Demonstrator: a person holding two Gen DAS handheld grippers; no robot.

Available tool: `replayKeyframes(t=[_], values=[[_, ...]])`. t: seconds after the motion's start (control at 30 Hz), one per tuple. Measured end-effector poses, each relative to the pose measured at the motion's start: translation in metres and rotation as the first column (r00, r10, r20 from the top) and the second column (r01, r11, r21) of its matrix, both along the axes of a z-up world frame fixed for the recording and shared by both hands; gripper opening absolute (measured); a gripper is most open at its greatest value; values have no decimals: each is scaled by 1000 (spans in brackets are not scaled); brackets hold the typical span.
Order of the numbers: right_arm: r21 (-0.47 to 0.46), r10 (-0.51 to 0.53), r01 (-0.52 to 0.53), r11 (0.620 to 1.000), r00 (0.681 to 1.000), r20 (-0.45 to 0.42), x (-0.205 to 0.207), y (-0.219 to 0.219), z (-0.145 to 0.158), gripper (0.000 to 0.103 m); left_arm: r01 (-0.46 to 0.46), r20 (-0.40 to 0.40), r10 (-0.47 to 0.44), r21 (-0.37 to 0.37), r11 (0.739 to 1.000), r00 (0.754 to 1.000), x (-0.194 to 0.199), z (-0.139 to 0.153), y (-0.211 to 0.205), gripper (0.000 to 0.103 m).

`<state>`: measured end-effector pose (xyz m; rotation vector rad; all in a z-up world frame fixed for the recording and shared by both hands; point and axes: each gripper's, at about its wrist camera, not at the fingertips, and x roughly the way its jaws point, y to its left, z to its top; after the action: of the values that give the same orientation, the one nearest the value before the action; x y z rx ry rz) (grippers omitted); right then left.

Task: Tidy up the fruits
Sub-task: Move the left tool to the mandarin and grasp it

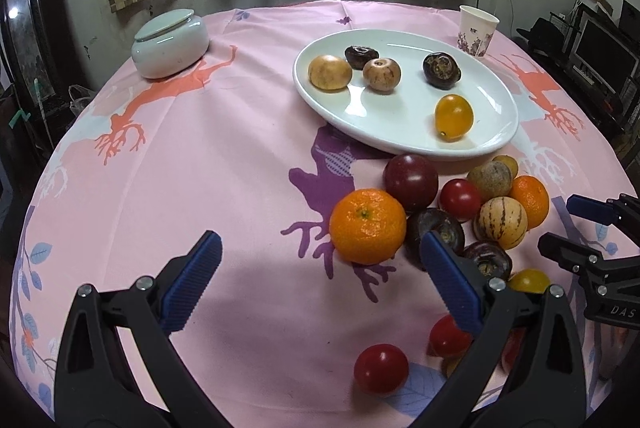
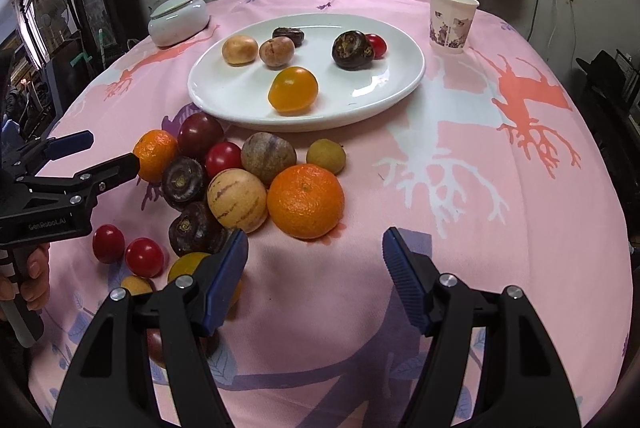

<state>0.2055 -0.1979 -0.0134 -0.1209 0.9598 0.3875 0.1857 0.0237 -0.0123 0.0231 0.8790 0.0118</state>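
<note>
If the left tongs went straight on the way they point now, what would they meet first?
Probably the nearer orange: it sits just beyond the open left tongs, slightly right of their centre line. Depth is unclear, so they might pass its left side over bare tablecloth.

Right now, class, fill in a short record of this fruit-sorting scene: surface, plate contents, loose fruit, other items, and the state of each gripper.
surface: pink tablecloth
plate: white oval plate, six pieces on it, including a yellow tomato
loose fruit: pile in front of the plate, including two oranges and a striped melon
other items: paper cup, lidded ceramic jar
left gripper: open, empty
right gripper: open, empty
</note>
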Motion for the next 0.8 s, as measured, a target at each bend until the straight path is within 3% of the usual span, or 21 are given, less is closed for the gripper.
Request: replayKeyframes(t=[0.23,0.47,0.5,0.53,0.63,0.8], values=[[-3,-5,5,1000,1000,-26,2,0,-5,70,4,-42,-4,7,1000,999,9,-17,6,101],[25,0,1,1000,998,-55,4,0,-7,70,34,-19,-33,28,999,999,14,-24,-3,99],[31,1,1,1000,998,-60,4,0,-7,70,40,-2,-40,32,999,999,15,-26,-5,93],[44,3,0,999,998,-70,5,-1,-8,70,62,-6,-62,38,997,998,17,-28,-8,79],[67,1,5,998,996,-89,6,-2,-9,70,117,-15,-117,12,993,993,19,-31,-14,51],[56,-9,13,998,996,-86,6,-2,-11,70,128,-10,-128,2,992,992,20,-31,-16,47]])
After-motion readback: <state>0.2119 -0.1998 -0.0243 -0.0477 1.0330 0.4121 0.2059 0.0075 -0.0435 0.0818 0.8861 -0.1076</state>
